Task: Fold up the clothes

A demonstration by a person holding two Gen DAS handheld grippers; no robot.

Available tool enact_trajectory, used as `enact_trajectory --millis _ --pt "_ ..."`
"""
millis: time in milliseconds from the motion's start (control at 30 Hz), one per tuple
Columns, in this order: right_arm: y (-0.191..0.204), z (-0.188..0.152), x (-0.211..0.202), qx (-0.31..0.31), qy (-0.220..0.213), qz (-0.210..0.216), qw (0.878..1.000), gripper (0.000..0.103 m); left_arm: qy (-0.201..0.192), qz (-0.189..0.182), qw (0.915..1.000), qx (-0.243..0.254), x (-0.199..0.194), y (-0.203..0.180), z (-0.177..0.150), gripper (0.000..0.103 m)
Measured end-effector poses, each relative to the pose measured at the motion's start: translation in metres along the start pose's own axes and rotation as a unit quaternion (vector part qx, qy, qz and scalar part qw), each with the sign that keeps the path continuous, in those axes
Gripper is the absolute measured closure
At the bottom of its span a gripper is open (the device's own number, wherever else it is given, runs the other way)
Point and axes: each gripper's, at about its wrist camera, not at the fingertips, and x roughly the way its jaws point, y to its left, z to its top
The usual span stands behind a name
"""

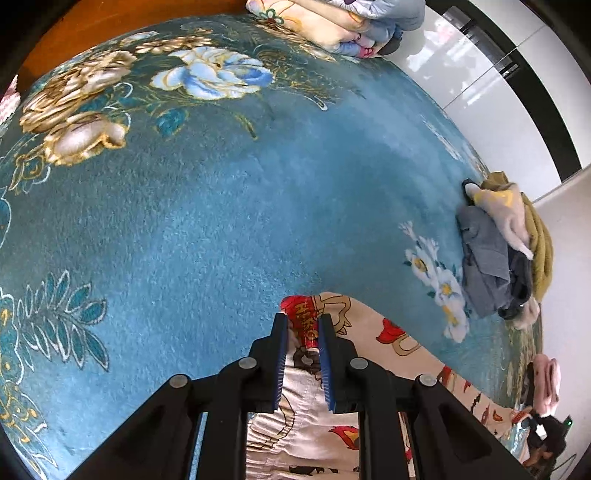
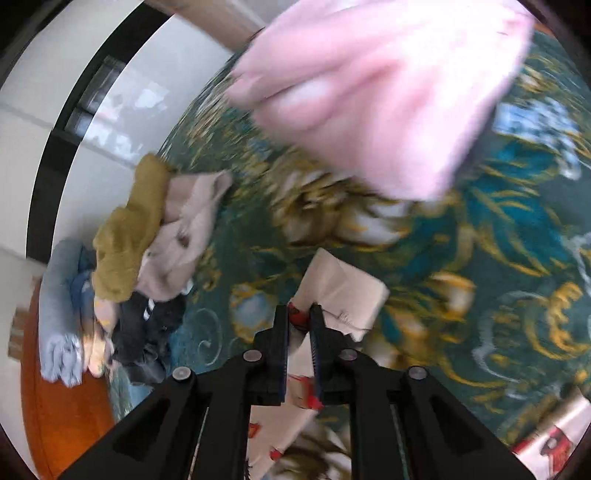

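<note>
A cream garment printed with red and brown cartoon figures [image 1: 373,332] lies on the blue floral carpet [image 1: 221,221]. My left gripper [image 1: 303,317] is shut on its edge, with the red print pinched between the blue pads. In the blurred right wrist view, my right gripper [image 2: 299,308] is shut on another part of the same garment [image 2: 343,291], whose pale corner sticks out past the fingertips. The cloth hangs down below both grippers and is partly hidden by them.
A heap of unfolded clothes, mustard, grey and beige [image 1: 495,258], sits at the carpet's right edge and shows again as the heap [image 2: 147,236]. A pink fluffy garment [image 2: 369,92] lies ahead of the right gripper. Folded bedding [image 1: 351,26] lies at the far edge. An orange floor [image 1: 74,33] borders the carpet.
</note>
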Motion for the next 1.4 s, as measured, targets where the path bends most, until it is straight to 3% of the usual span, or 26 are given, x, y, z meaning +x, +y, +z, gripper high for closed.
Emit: enact_trajectory --millis 67,133,200,300,367,433,667,700,800,867,1000,1100,1233,1400 --pt "0.009 0.002 0.007 -0.015 0.003 0.012 1.0 0.085 0.002 0.003 1.0 0.003 0.002 -0.001 0.001 0.085" --pt "0.011 0.003 0.005 -0.026 -0.001 0.036 0.999 0.066 0.005 0.005 1.0 0.002 0.004 0.0 0.001 0.085" --pt "0.006 0.001 -0.008 -0.034 -0.02 0.066 0.997 0.062 0.008 0.007 0.9999 0.001 0.007 0.002 0.001 0.085" --pt "-0.021 -0.004 -0.031 -0.048 -0.056 0.076 0.994 0.062 0.01 0.008 0.9999 0.0 0.01 0.004 0.0 0.085" --pt "-0.049 -0.007 -0.028 -0.035 -0.054 0.024 0.998 0.062 0.01 0.01 0.9999 0.001 0.011 0.004 0.0 0.085" --pt "-0.069 -0.008 -0.013 -0.002 -0.028 0.016 0.999 0.06 0.01 0.012 0.9999 0.001 0.011 0.003 0.0 0.085" --pt "-0.055 -0.008 0.029 0.018 -0.017 0.015 1.0 0.06 0.011 0.02 0.9997 0.002 0.013 0.002 -0.001 0.084" --pt "-0.053 -0.009 0.032 0.018 -0.02 0.01 1.0 0.062 0.011 0.021 0.9997 0.003 0.013 0.002 -0.001 0.084" --pt "-0.047 -0.009 0.039 0.009 -0.024 -0.012 1.0 0.097 0.01 0.024 0.9997 0.001 0.013 0.001 0.0 0.084" --pt "-0.046 -0.009 0.035 0.001 -0.033 -0.015 0.999 0.097 0.003 0.023 0.9997 -0.001 0.011 0.001 0.001 0.084" --pt "-0.047 -0.006 -0.011 -0.033 -0.11 -0.01 0.993 0.097 -0.026 0.011 0.9996 -0.001 0.001 0.002 0.002 0.084" --pt "-0.058 -0.008 -0.03 -0.054 -0.132 -0.033 0.989 0.097 -0.012 0.012 0.9997 -0.016 0.013 0.008 0.001 0.084" --pt "-0.088 -0.012 -0.001 -0.017 -0.073 -0.059 0.995 0.097 -0.004 0.007 0.9996 -0.026 0.018 0.008 0.001 0.084" --pt "-0.096 -0.014 -0.001 0.004 -0.073 -0.049 0.996 0.097 0.005 0.011 0.9998 -0.014 0.013 0.003 0.004 0.082"
